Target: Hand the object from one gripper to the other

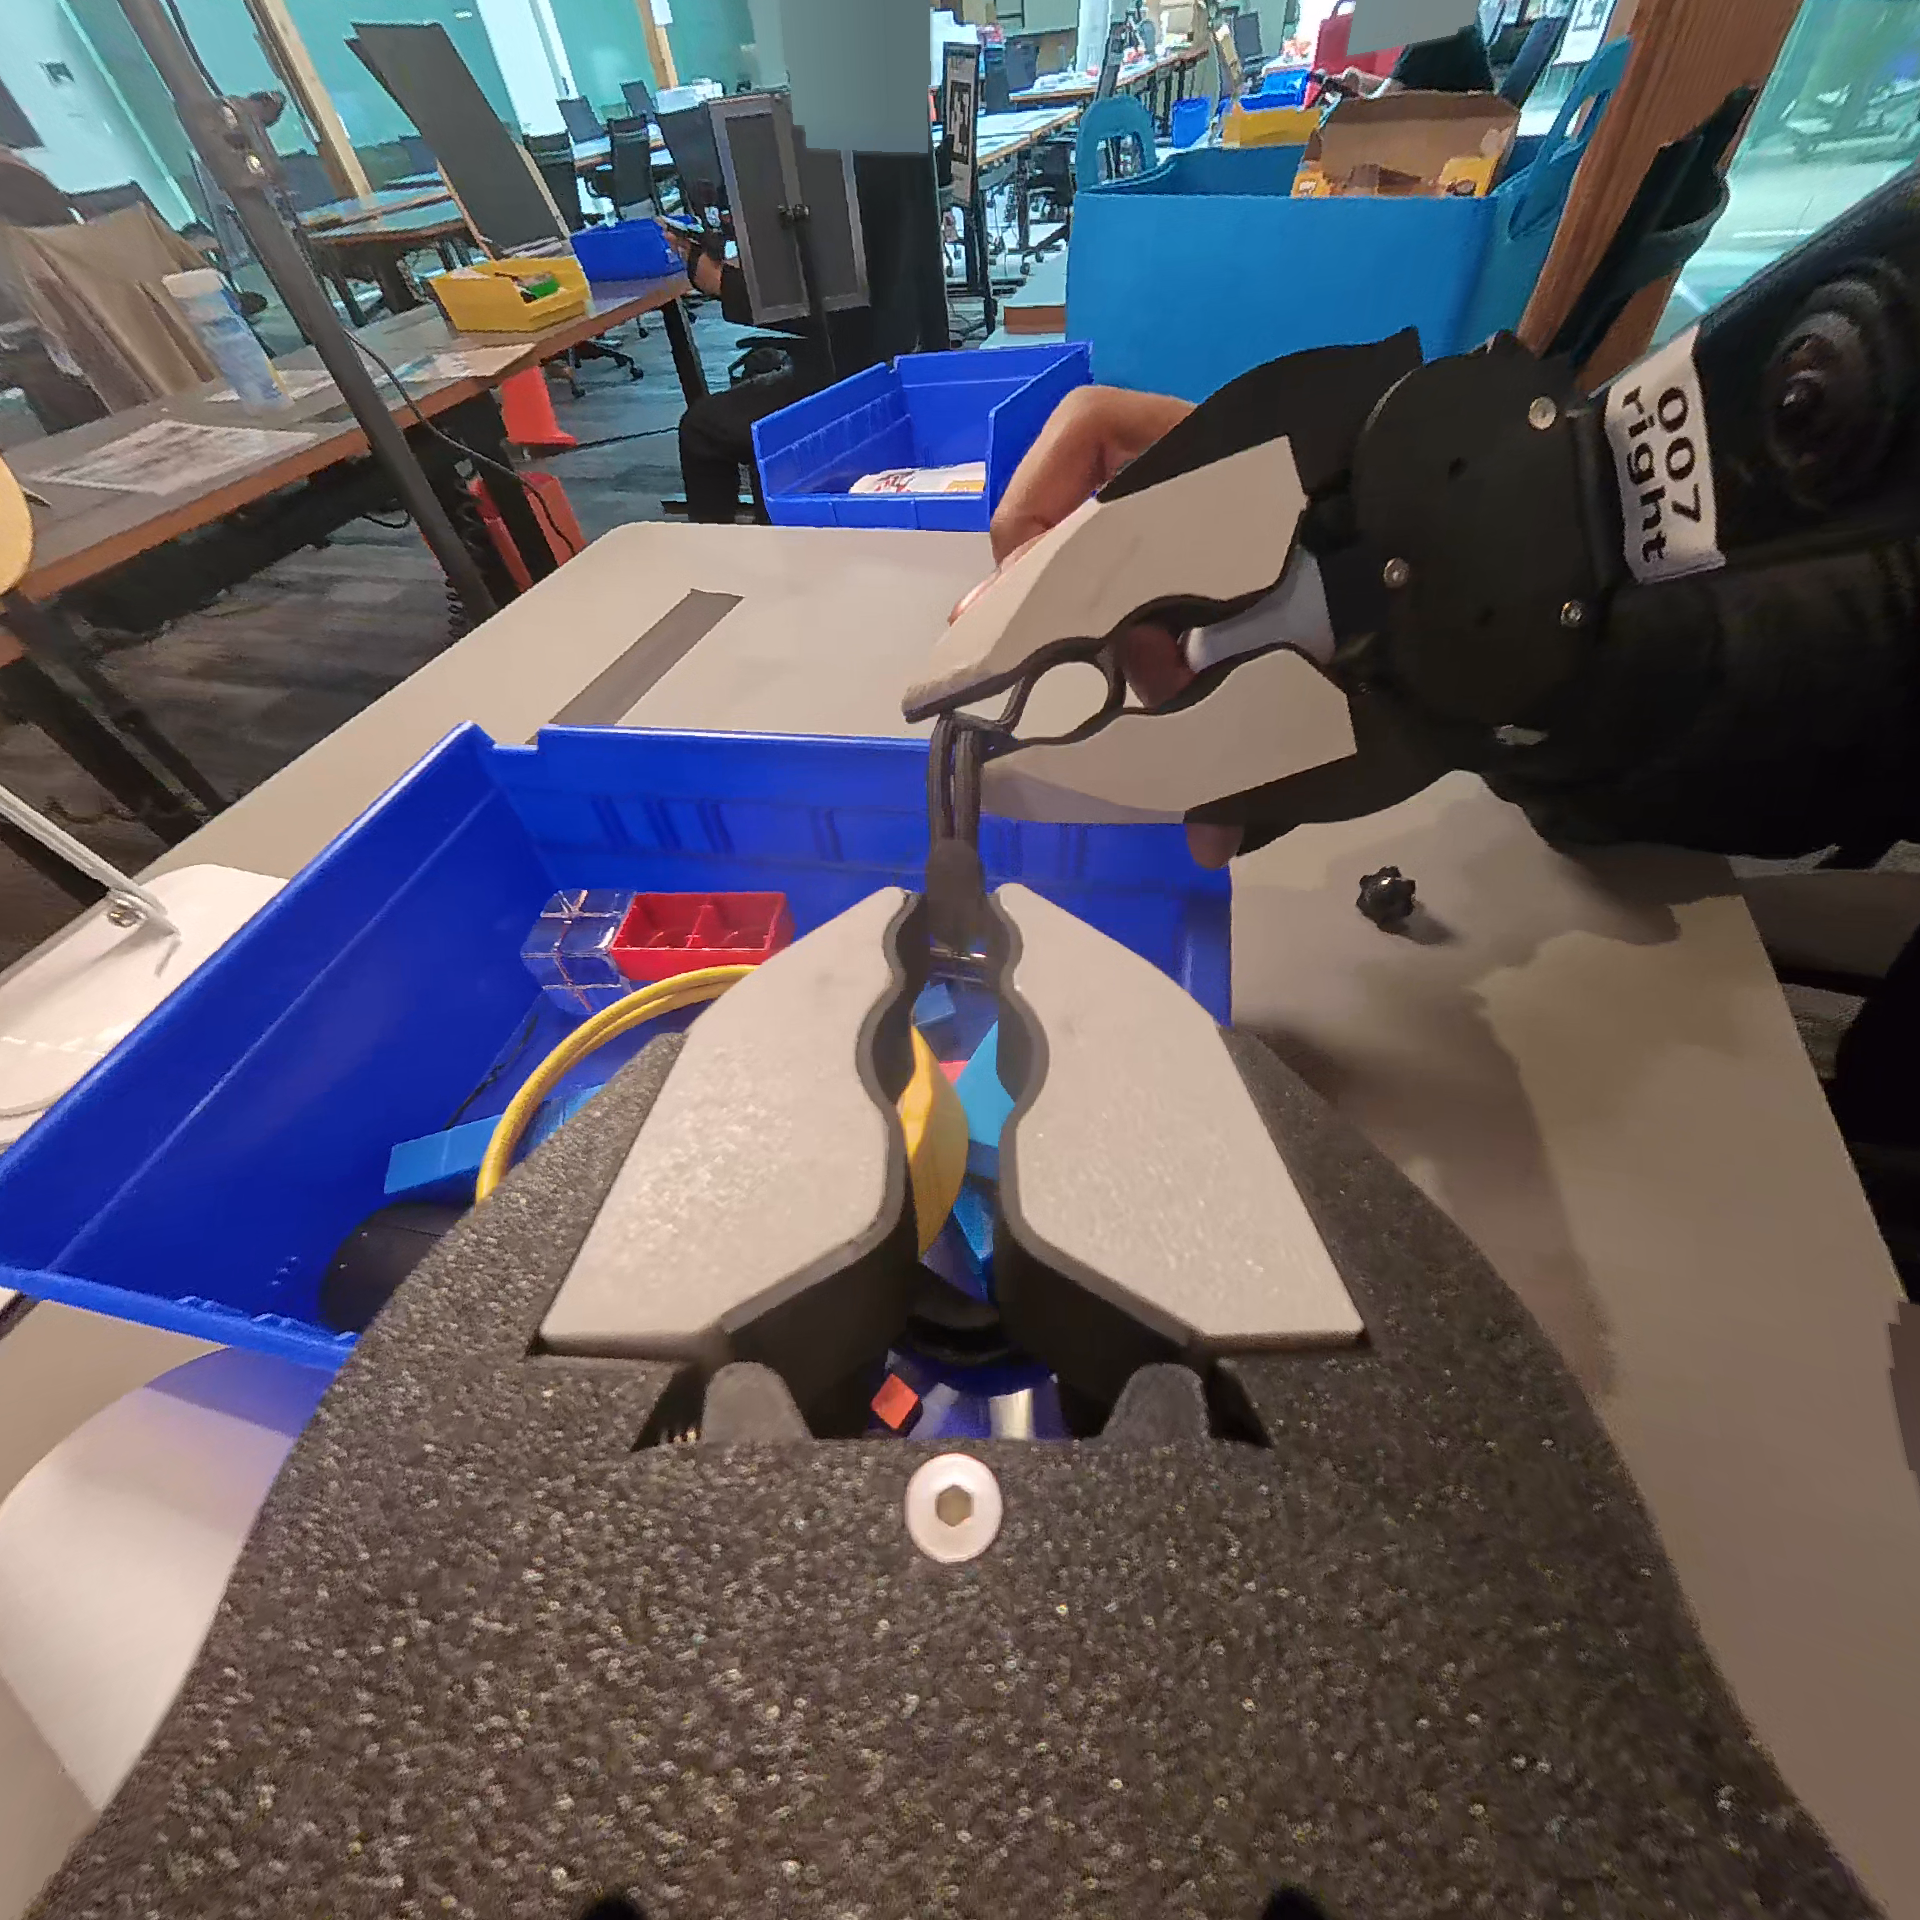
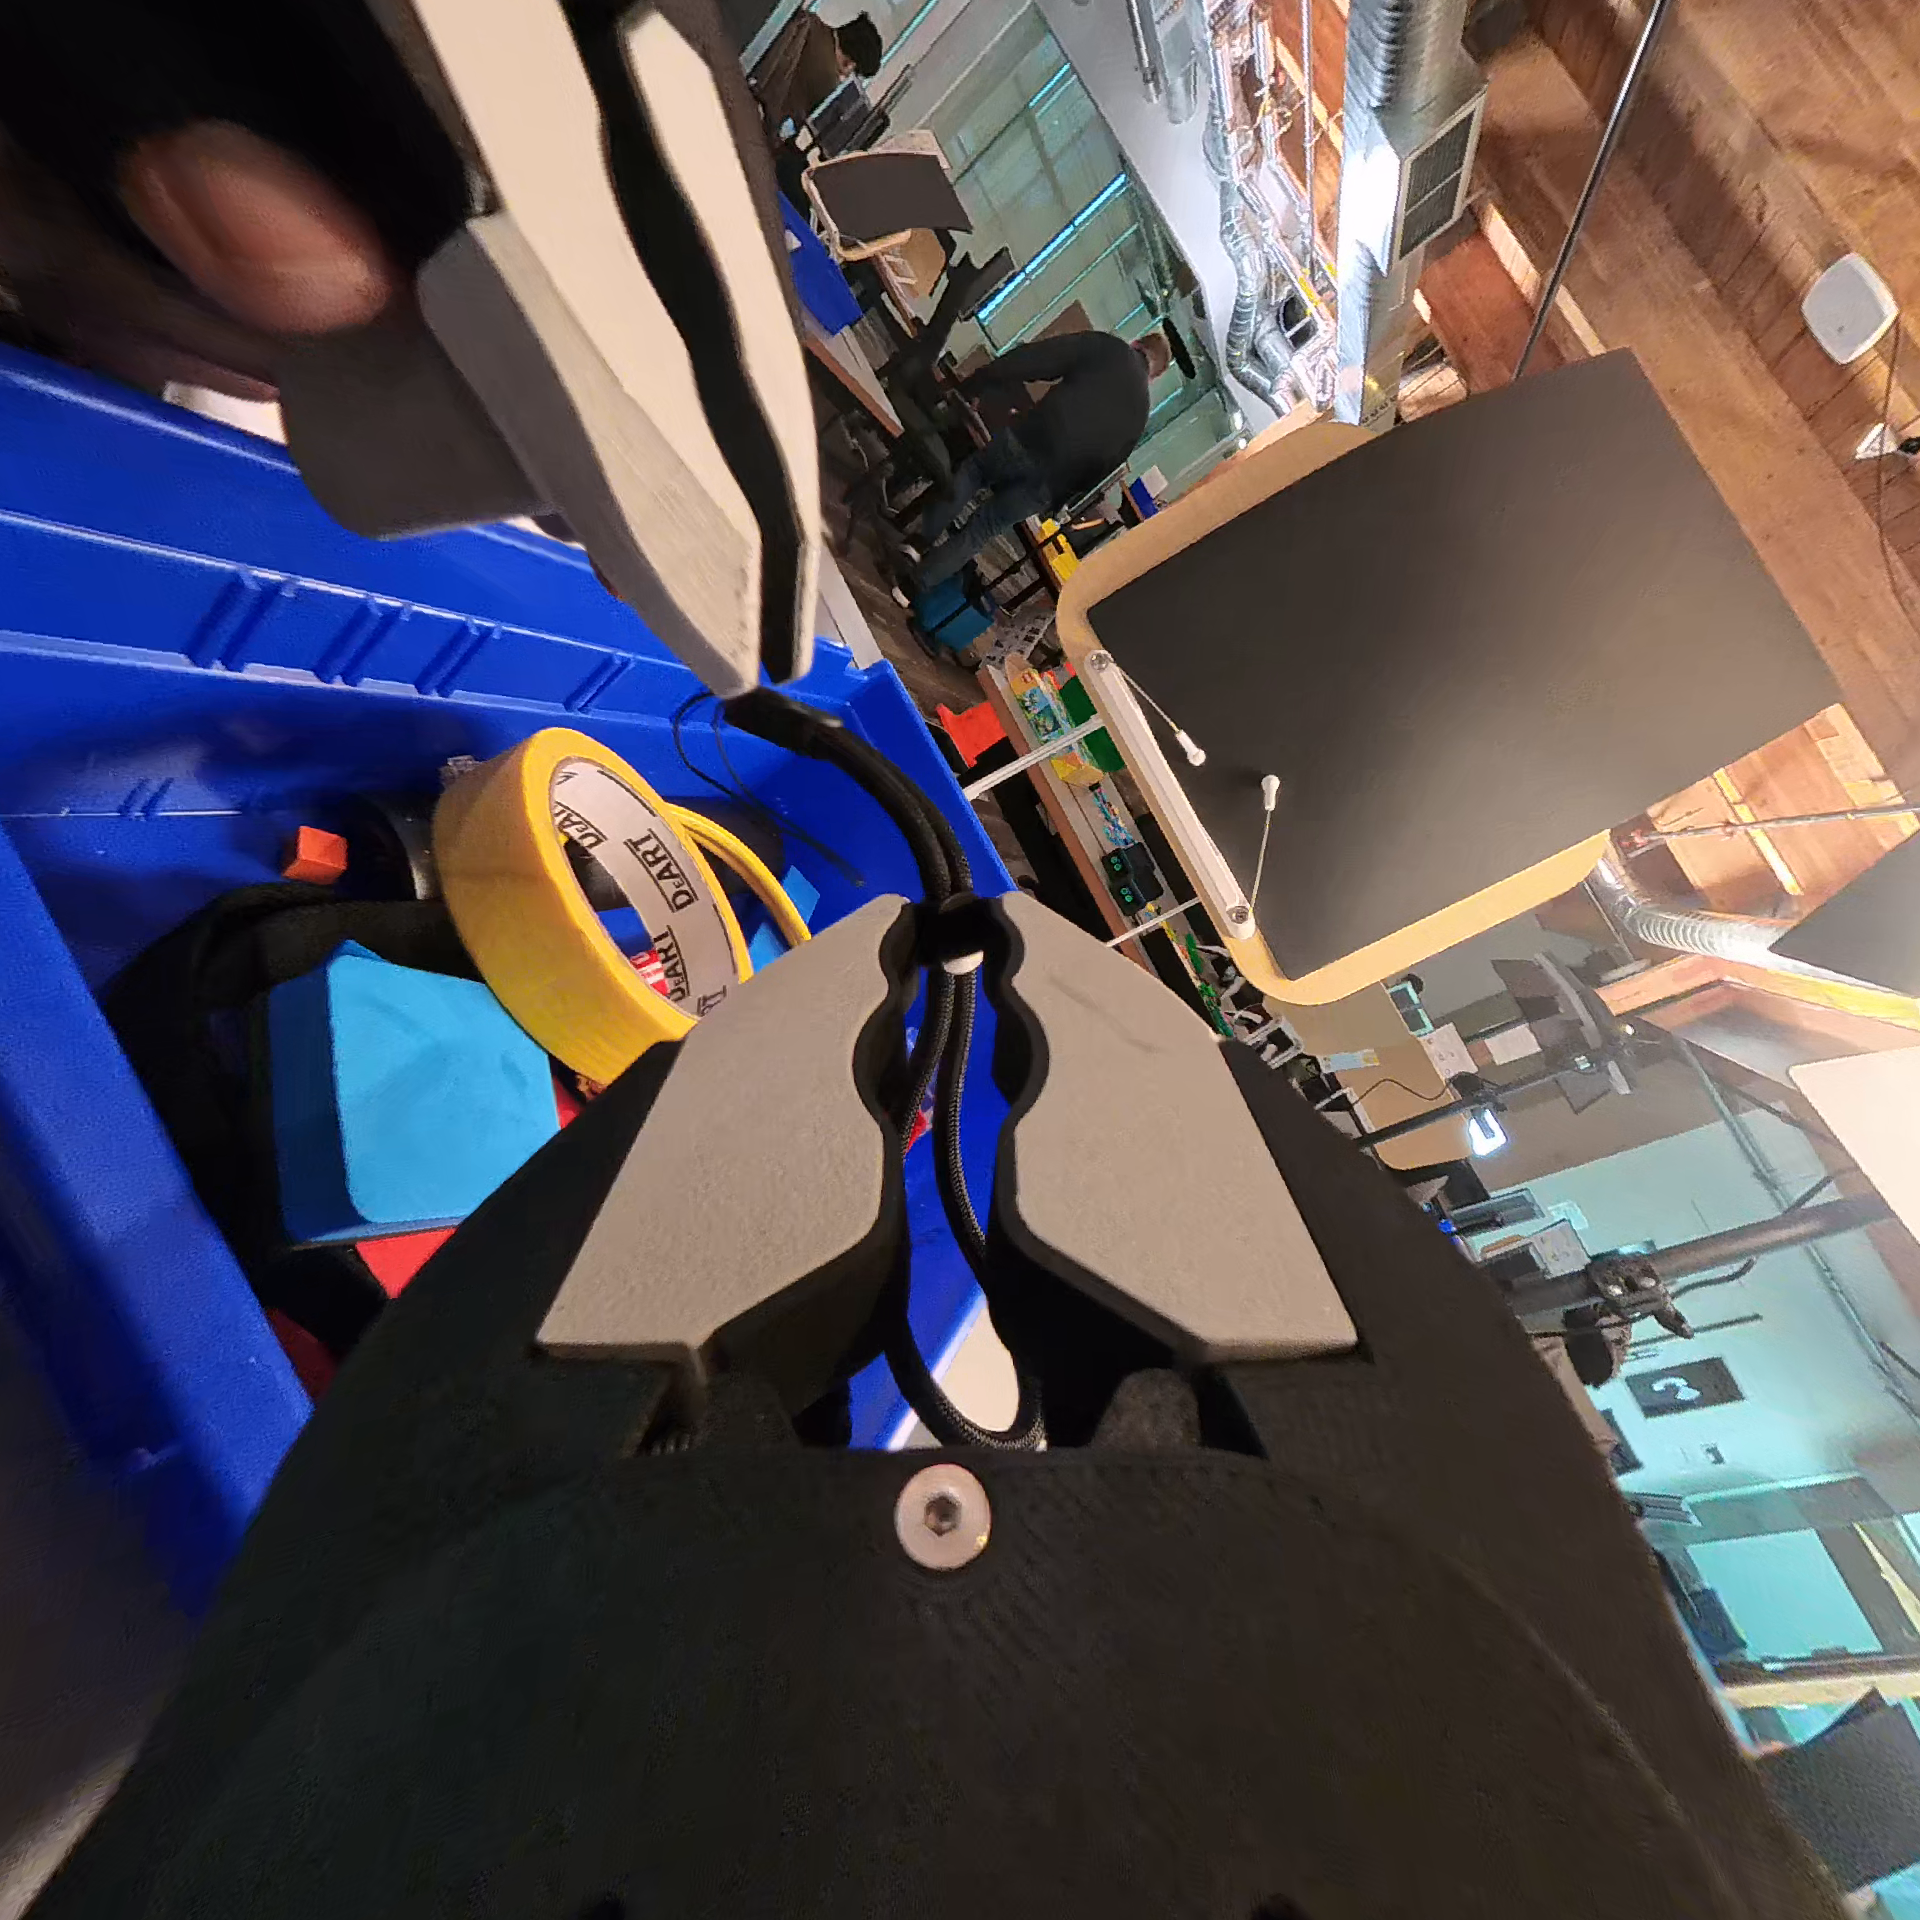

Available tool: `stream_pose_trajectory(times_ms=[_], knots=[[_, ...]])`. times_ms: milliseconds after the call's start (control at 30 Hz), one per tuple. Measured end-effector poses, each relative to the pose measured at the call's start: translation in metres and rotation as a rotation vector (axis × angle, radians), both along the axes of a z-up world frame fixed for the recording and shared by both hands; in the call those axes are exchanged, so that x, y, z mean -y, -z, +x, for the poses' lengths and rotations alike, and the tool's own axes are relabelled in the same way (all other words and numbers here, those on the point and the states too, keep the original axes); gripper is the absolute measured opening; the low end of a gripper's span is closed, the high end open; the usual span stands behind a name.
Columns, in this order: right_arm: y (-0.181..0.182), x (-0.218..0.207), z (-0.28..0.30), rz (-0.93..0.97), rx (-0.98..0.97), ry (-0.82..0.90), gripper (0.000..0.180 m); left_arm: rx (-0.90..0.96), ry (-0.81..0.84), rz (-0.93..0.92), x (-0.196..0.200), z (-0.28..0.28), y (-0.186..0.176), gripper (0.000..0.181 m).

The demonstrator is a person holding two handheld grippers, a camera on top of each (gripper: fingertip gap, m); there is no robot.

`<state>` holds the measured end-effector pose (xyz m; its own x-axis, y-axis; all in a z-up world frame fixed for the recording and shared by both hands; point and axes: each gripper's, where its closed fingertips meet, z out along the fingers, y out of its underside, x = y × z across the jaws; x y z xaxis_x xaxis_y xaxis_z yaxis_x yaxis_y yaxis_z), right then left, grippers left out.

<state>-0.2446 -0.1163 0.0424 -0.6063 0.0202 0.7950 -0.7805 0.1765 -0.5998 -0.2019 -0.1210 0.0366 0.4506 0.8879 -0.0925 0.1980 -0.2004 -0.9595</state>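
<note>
Gripping a black braided cord [image 1: 954,805] at the same moment, both grippers hold it above a blue bin [image 1: 312,997] on the grey desk [image 1: 790,623]. The left gripper [image 1: 954,914] has its fingers closed on the cord's thick lower end, pinched right at the tips. The right gripper [image 1: 961,727], tilted and reaching in from the right, has its fingers closed on the cord's upper part, so the short stretch between the 2 grippers runs nearly straight up. In the right wrist view, the right gripper [image 2: 954,925] clamps the cord [image 2: 935,831] at its tips, and a loop of it trails back between the 2 fingers toward the gripper body. The left gripper [image 2: 769,675] enters there from the upper left, tips shut on the cord's end.

Inside the bin lie a yellow tape roll [image 2: 561,894], a thin yellow cable [image 1: 582,1049], a red tray [image 1: 701,930], a clear block [image 1: 577,940] and a light blue block [image 2: 405,1091]. A second blue bin [image 1: 914,436] sits farther back on the desk, and a small black knob [image 1: 1385,891] lies on the desk to the right.
</note>
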Motion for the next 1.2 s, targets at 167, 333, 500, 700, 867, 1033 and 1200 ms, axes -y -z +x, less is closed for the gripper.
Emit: stream_pose_trajectory(times_ms=[167,333,500,700,867,1033,1200], knots=[[-0.005,-0.003,-0.006,-0.030,0.041,0.001,0.010,-0.044,-0.021,0.023,0.004,0.000,-0.008,0.029],[-0.008,-0.004,-0.002,-0.052,0.067,-0.014,0.010,0.005,-0.058,-0.016,0.004,-0.004,0.001,0.035],[-0.009,-0.004,0.000,-0.066,0.062,-0.024,0.010,0.032,-0.082,-0.038,0.002,-0.008,0.010,0.008],[-0.011,-0.006,-0.012,-0.071,0.051,-0.003,0.010,-0.014,-0.100,-0.073,0.010,-0.007,0.003,0.001],[-0.010,-0.007,-0.014,-0.060,0.023,-0.006,0.009,-0.021,-0.095,-0.085,0.013,-0.004,0.000,0.001],[-0.008,-0.007,-0.016,-0.051,0.035,-0.011,0.009,-0.022,-0.088,-0.074,0.015,-0.002,0.000,0.001],[-0.005,-0.007,-0.016,-0.037,-0.015,-0.008,0.010,-0.005,-0.090,-0.078,0.017,-0.002,0.002,0.001]])
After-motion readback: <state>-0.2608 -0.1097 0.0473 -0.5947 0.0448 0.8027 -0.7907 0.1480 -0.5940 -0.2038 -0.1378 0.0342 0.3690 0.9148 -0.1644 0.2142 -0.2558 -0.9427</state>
